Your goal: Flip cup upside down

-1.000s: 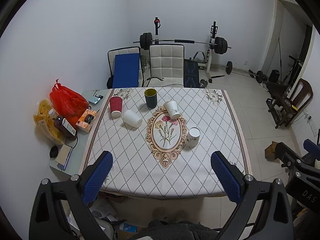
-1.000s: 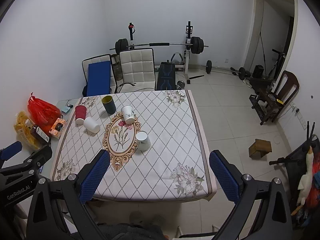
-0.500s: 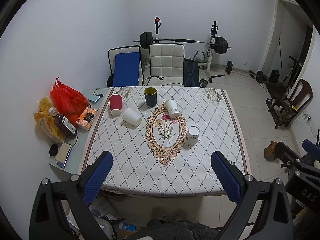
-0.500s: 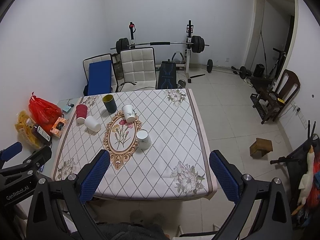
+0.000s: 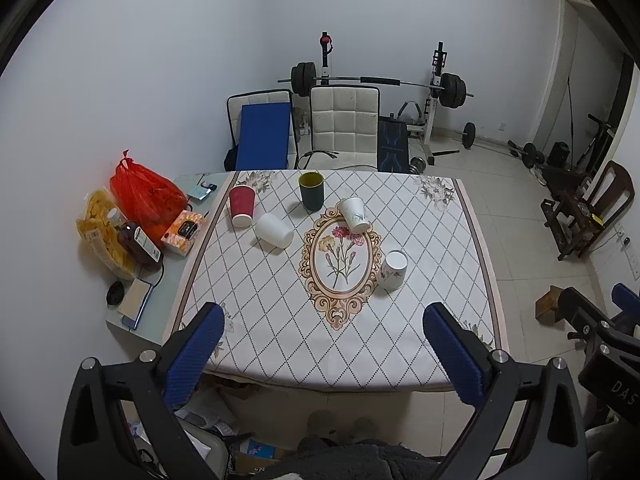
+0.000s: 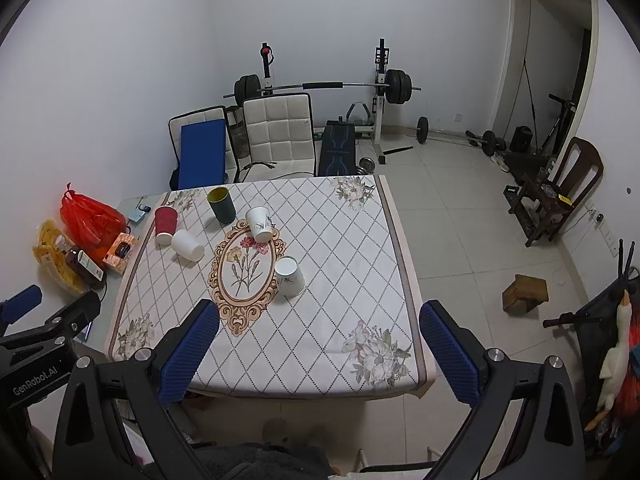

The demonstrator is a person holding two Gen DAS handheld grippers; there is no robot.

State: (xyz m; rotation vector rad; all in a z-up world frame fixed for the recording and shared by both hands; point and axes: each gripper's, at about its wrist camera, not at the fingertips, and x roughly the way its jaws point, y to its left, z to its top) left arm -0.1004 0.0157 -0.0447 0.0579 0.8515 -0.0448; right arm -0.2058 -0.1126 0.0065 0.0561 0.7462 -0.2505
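Several cups stand on a table with a diamond-pattern cloth (image 5: 280,320) (image 6: 340,280). A dark green cup (image 5: 311,190) (image 6: 221,205) stands upright with its mouth up. A red cup (image 5: 241,205) (image 6: 165,219), a plain white cup (image 5: 274,230) (image 6: 187,244) and two white flowered cups (image 5: 354,214) (image 5: 392,269) (image 6: 259,223) (image 6: 289,275) stand mouth down. My left gripper (image 5: 320,354) and right gripper (image 6: 318,354) are open and empty, held high above the table's near edge, far from the cups.
A red bag (image 5: 142,194), snack bags (image 5: 102,228), a bottle (image 5: 138,242), a box (image 5: 182,232) and a phone sit on a side surface left of the table. Chairs (image 5: 344,128) and a barbell rack (image 5: 380,84) stand behind. A wooden stool (image 6: 524,292) is on the floor right.
Both grippers have drawn back and up a little, so the table looks slightly smaller. The cups have not moved.
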